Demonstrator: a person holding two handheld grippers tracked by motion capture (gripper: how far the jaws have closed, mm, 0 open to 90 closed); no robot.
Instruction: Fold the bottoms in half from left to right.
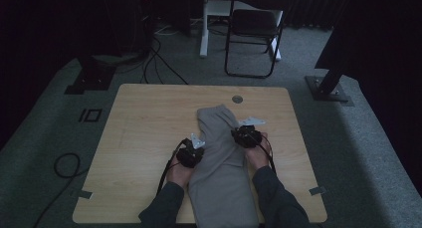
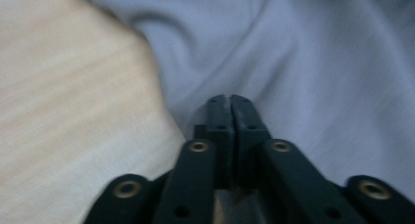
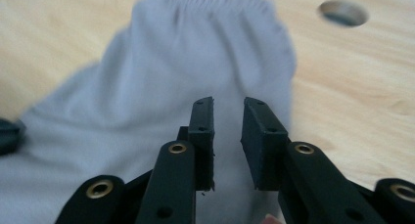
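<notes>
2 grippers (image 1: pixel 191 151) (image 1: pixel 246 136) beside grey garment (image 1: pixel 219 158)

L gripper (image 2: pixel 230 102) w/ its 2 black jaws pressed together, no gap visible, tips over the edge of the grey cloth (image 2: pixel 303 62). Cloth lies wrinkled across the top & right; light wood table (image 2: pixel 63 111) at left. Pic blurry.

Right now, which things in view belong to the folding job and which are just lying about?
In the job: grey garment, left claw shut at its edge, right claw slightly open over it, wooden table.
Lying about: folding chair, floor cables.
</notes>
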